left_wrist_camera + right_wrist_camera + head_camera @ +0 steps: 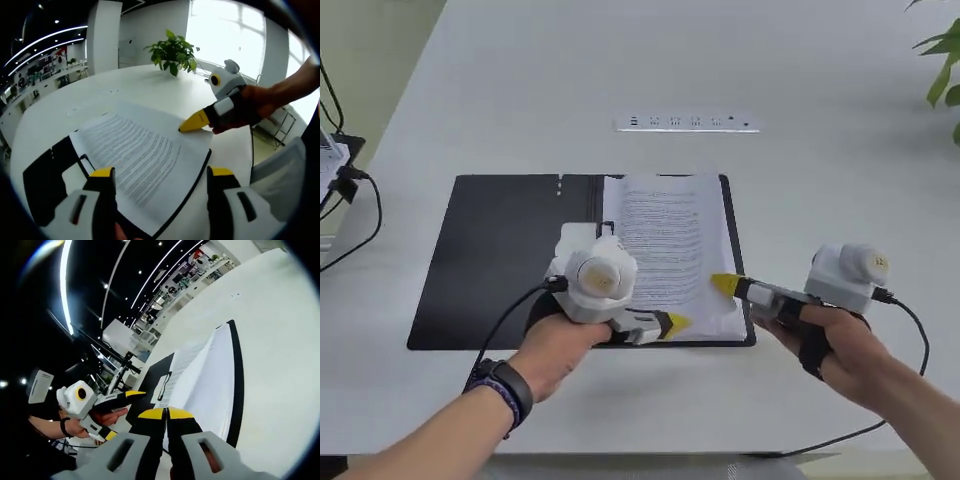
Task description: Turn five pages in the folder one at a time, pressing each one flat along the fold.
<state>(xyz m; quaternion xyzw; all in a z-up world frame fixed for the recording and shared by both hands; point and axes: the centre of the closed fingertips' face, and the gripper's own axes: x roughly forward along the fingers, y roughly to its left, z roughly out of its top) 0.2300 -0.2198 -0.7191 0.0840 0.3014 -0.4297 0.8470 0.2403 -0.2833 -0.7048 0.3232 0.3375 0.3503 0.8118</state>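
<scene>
We saw black folder (500,260) lying open on white table (620,60), printed pages (665,240) stacked on right half. Our right gripper (725,285): jaws clenched, tip at top page's right edge; whether sheet was pinched, couldn't tell. Our left gripper (161,172): jaws released, at folder's bottom edge.

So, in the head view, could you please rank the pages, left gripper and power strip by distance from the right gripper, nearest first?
1. Pages: under the right gripper's tip.
2. Left gripper: just left, at the folder's bottom edge.
3. Power strip: far side, beyond the folder.
</scene>
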